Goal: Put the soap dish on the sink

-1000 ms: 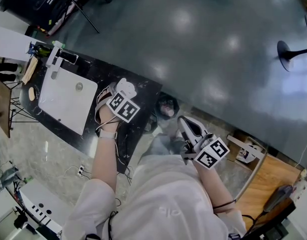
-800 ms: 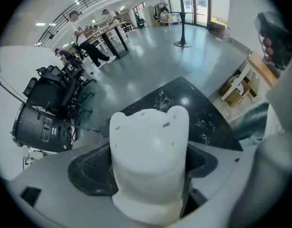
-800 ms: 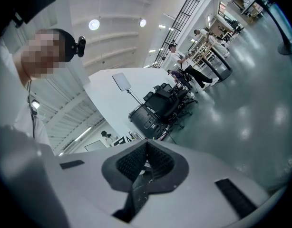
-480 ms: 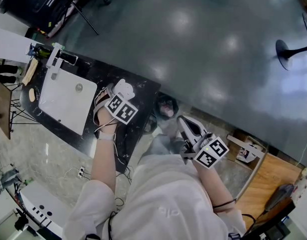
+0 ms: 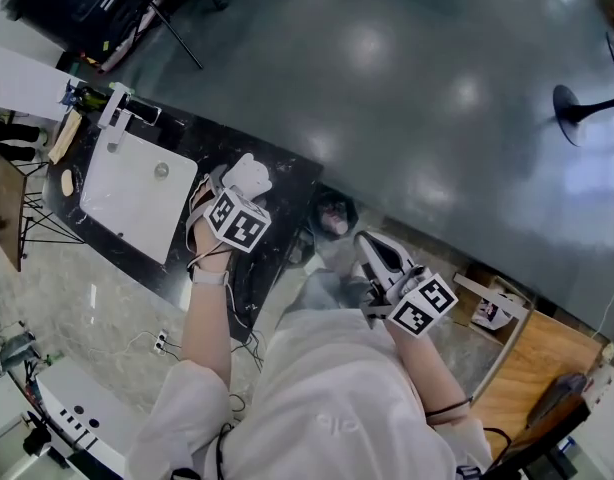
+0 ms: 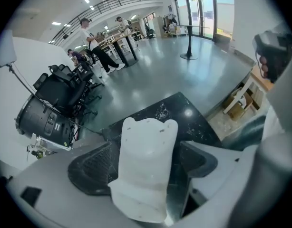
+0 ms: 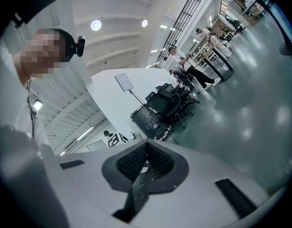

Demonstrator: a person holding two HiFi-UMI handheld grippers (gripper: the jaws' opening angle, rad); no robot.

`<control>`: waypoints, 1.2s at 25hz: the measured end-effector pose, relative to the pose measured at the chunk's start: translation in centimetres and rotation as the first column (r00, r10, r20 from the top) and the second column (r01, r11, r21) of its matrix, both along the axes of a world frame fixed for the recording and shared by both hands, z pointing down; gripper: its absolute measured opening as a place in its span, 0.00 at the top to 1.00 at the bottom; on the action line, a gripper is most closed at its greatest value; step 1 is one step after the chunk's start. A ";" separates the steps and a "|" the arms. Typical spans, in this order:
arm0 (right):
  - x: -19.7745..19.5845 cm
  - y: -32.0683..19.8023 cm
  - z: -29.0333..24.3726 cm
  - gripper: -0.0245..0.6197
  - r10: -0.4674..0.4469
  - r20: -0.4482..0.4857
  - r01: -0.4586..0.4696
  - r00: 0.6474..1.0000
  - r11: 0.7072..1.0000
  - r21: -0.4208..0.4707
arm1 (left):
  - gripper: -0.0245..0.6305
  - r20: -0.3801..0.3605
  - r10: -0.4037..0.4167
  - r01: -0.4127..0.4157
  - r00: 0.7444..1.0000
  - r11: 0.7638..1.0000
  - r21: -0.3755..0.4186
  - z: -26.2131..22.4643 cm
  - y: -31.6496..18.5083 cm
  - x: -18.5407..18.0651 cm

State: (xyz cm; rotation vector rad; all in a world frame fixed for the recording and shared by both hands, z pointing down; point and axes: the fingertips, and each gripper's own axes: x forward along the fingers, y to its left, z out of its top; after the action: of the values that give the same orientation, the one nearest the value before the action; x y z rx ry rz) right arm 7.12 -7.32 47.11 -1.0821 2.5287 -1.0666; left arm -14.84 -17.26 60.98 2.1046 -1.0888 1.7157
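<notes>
1. Counter (image 5: 283, 174): black, white-veined stone. It also shows under the jaws in the left gripper view (image 6: 179, 112).
2. Sink (image 5: 137, 200): white rectangular basin set in the counter, with a faucet (image 5: 117, 114) at its far corner.
3. Soap dish (image 5: 253, 174): white, with a notched far end. It is held over the dark counter top, just beside the sink and at its right in the head view. Whether it touches the stone cannot be told. In the left gripper view it stands upright between the jaws (image 6: 147, 170).
4. Left tongs (image 5: 239, 190): clamped on the soap dish, with the ribbed black pads (image 6: 91, 167) at either flank of it.
5. Right tongs (image 5: 379, 253): clenched, jaws met with nothing between them (image 7: 145, 163). They are held near the person's body, well apart from the counter and above grey glossy floor (image 5: 437, 88).
</notes>
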 end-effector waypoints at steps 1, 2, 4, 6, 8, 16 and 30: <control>-0.1 0.1 -0.1 0.93 -0.003 0.000 0.003 1.000 1.000 0.001 | 0.30 -0.030 -0.009 0.009 0.999 1.000 0.001 -0.5 0.2 0.3; -0.2 0.3 -0.2 0.93 -0.008 0.001 0.008 1.000 1.000 0.004 | 0.30 -0.063 -0.020 0.020 0.998 1.000 0.004 -0.9 0.5 0.6; -0.4 0.5 -0.5 0.93 -0.022 0.004 0.022 1.000 1.000 0.013 | 0.30 -0.126 -0.046 0.048 0.991 0.999 0.018 -2.1 0.9 1.0; -0.6 0.7 -0.7 0.93 -0.035 0.006 0.035 0.999 0.999 0.020 | 0.30 -0.183 -0.072 0.080 0.980 0.996 0.039 -3.5 1.3 1.3; -0.8 1.0 -1.0 0.93 -0.050 0.009 0.050 0.999 0.998 0.026 | 0.30 -0.232 -0.088 0.104 0.969 0.993 0.057 -4.9 1.8 1.6; -2.3 2.0 -2.5 0.93 -0.128 0.029 0.126 0.991 0.990 0.066 | 0.30 -0.493 -0.153 0.215 0.857 0.974 0.072 -10.8 6.0 3.8; -7.4 4.0 -4.5 0.93 -0.297 0.015 0.293 0.955 0.948 0.123 | 0.30 -0.679 -0.221 0.400 0.700 0.909 0.117 -15.6 14.5 3.3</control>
State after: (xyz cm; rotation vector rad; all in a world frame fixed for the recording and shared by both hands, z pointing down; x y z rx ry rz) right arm -0.26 -3.35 42.66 -0.6627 2.7465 -0.9726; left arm -11.56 -2.73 45.39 2.2147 -1.3637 0.5979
